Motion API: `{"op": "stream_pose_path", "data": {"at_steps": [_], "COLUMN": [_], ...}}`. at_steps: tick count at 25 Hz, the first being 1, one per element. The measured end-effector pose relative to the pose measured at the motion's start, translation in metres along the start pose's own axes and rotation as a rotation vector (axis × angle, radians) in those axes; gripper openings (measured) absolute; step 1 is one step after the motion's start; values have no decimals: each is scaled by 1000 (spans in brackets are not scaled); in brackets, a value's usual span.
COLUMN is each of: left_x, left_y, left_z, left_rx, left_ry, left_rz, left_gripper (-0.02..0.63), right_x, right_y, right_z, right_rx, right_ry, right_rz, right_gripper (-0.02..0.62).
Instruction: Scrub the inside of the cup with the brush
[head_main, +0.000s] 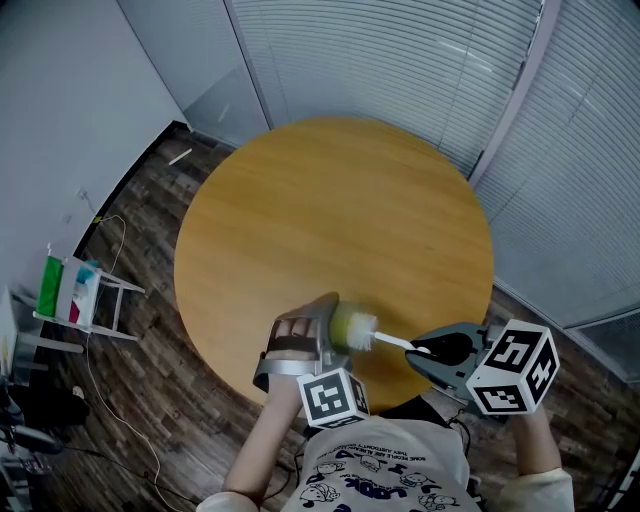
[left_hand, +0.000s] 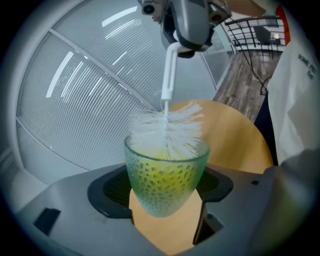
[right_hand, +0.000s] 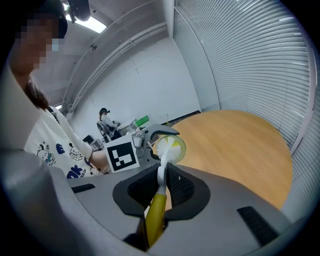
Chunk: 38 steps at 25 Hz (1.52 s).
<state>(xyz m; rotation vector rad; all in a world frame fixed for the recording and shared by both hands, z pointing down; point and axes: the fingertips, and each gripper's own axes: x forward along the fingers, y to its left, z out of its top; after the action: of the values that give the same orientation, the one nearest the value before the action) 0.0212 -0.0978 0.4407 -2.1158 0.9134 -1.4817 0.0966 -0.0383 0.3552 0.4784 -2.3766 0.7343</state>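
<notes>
- The left gripper (head_main: 322, 328) is clamped on the green dotted glass cup (left_hand: 165, 182), at the 6 o'clock edge of the round wooden table (head_main: 330, 200).
- The right gripper (head_main: 432, 350) grips the yellow-handled brush (right_hand: 159, 200). Its white bristles enter the cup's mouth from 3 o'clock.

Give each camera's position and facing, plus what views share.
Head view: on the head, facing steeply down at table; both arms, shirt show.
Left gripper view: on left gripper, facing cup between its jaws; own jaws show.
Right gripper view: on right gripper, facing along brush at cup; jaws, shirt show.
All share cup, brush.
</notes>
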Motion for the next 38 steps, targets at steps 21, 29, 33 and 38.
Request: {"op": "stream_pose_path", "data": {"at_steps": [21,29,33,38], "left_x": [-1,-5,-6,-7], "left_y": [5,3,-1,1], "left_z": [-15,-4,2,1], "left_rx": [-43,-36,-19,-13], "left_ry": [-12,-44,-56,-56], "left_rz": [3,-2,5,9], "left_gripper": [382,382,382,382], "right_x": [-22,-12,-4,-3], "right_y": [-3,-3,-3,-4], "right_z": [5,5,0,2], "right_rx": [54,71,75,84], "right_ry": [-63,-65,-61,-66], "right_rz": [24,27,26,28], "right_gripper": [46,46,46,46]}}
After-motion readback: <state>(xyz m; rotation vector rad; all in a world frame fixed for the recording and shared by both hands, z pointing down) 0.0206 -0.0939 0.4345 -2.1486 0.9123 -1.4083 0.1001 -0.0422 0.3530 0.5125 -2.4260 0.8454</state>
